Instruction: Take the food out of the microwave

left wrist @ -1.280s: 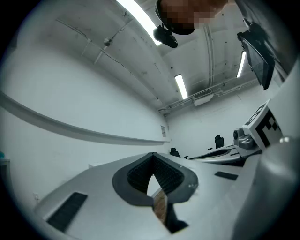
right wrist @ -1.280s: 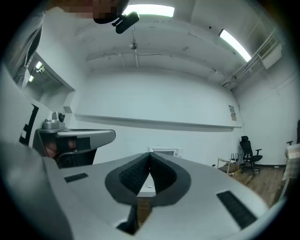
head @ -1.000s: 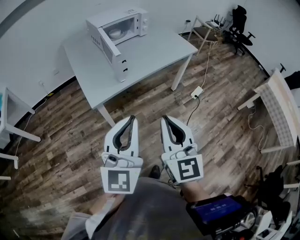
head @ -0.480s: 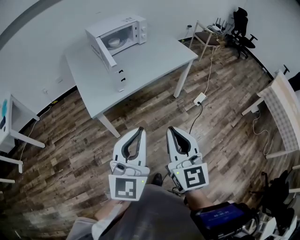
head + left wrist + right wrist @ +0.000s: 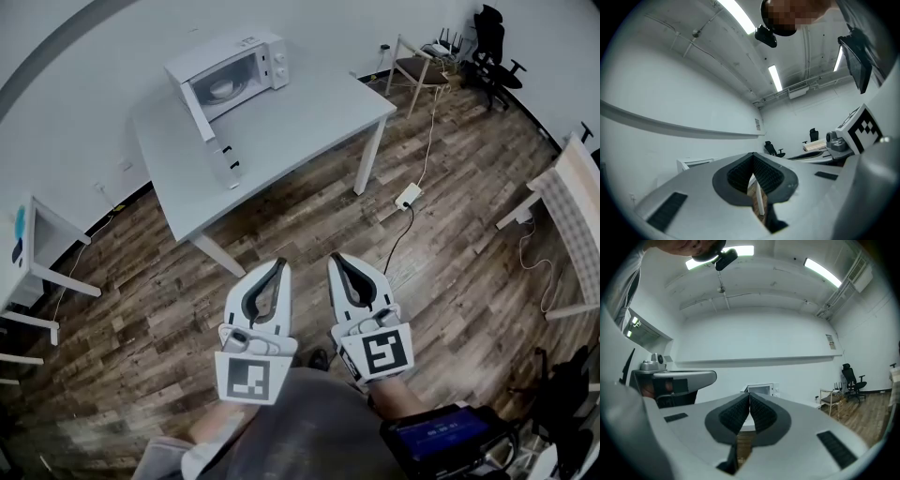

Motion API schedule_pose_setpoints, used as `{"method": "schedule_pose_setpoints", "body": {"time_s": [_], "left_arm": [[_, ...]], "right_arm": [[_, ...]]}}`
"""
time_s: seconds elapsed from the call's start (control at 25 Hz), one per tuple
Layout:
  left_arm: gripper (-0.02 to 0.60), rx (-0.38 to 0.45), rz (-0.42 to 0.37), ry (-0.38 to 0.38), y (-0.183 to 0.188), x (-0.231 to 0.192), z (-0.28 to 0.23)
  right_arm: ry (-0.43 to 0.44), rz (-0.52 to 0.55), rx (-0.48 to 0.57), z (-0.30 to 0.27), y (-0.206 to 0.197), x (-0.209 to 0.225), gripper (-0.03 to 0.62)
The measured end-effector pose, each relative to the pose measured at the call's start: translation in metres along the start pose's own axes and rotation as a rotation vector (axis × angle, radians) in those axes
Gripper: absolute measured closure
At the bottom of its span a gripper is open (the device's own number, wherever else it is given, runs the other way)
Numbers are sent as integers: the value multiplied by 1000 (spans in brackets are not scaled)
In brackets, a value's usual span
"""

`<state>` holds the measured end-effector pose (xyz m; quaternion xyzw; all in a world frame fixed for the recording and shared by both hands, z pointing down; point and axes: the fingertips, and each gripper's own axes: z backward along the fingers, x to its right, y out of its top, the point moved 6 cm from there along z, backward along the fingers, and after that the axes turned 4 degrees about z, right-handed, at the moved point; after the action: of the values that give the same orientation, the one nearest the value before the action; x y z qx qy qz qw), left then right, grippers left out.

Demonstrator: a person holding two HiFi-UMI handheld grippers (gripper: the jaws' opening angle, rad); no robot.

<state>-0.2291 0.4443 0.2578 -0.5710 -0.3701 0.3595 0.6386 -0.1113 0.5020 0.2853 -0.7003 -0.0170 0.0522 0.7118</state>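
Food: a pale dish (image 5: 223,89) inside the open microwave (image 5: 253,49), upper left of frame, on the desk (image 5: 309,117). Probably rigid, light and smooth-sided; take it by the rim. Left hand-held gripper (image 5: 278,266) and right hand-held gripper (image 5: 334,258): jaws pressed together, empty, well apart from the desk.

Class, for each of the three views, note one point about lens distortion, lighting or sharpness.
Head view: even, soft light; microwave sharp; room lines bow toward the edges. Left gripper view: fisheye circle with black corners; ceiling strip light glares white. Right gripper view: same fisheye; grey wall band curves.
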Motion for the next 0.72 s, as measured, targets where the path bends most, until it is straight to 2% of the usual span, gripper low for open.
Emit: {"method": "schedule_pose_setpoints", "body": {"time_s": [0.36,0.56,0.72], "left_arm": [[575,-22,-6,-46,-16,1,-47],[575,-11,20,-64,-30,-20,-92],[575,-2,-4,-79,-37,-47,-135]], "right_arm": [[-25,-13,-20,-25,-12,38,586],[-34,-21,-56,-63,-25,60,586],[-33,-19,-70,-110,-30,81,585]]}}
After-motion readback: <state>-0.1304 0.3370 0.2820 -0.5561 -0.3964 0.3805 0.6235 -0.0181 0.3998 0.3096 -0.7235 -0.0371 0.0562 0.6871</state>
